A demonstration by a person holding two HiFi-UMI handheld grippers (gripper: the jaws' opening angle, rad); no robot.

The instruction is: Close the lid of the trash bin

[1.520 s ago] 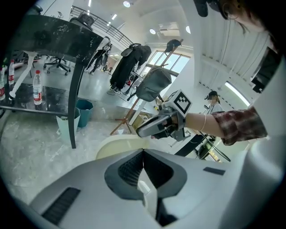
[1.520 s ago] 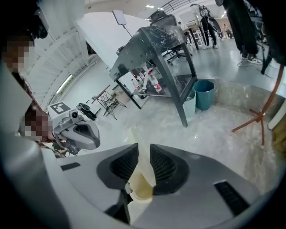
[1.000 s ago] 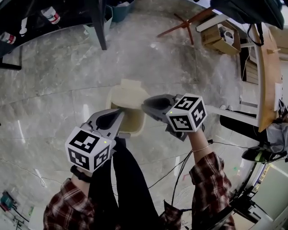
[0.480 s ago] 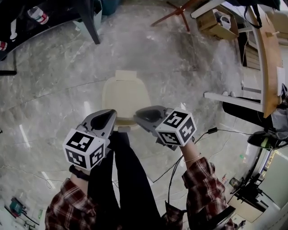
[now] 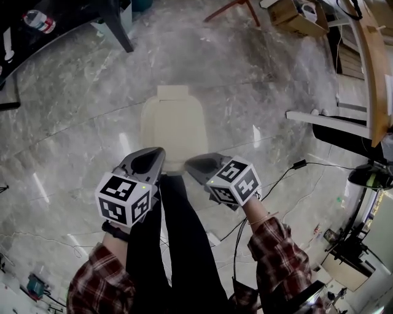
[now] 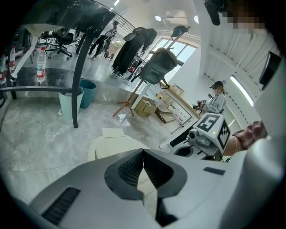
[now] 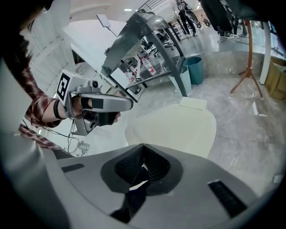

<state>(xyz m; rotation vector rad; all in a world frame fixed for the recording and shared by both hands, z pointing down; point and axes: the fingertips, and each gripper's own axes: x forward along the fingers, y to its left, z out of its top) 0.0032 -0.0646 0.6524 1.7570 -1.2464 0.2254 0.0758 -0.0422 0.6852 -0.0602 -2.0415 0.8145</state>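
Note:
The cream trash bin [image 5: 172, 126] stands on the marble floor with its lid lying flat on top. It also shows in the left gripper view as the bin lid [image 6: 111, 145] and in the right gripper view as the bin lid [image 7: 178, 127]. My left gripper [image 5: 149, 159] hovers at the bin's near left corner, jaws together and empty. Level with it, my right gripper [image 5: 198, 164] hangs at the near right corner, also shut on nothing. Neither visibly touches the lid. Each gripper sees the other: the right gripper [image 6: 208, 134] and the left gripper [image 7: 100, 103].
My dark-trousered legs [image 5: 178, 245] stand just behind the bin. A black table leg [image 5: 116, 27] and a pale bin beside it sit far left. A white frame [image 5: 331, 119], a cardboard box [image 5: 295, 12] and floor cables [image 5: 270, 184] lie to the right.
One second ago the bin stood open with its lid up and the right gripper over it. The lid has since come down flat, and both grippers have drawn back to the near edge.

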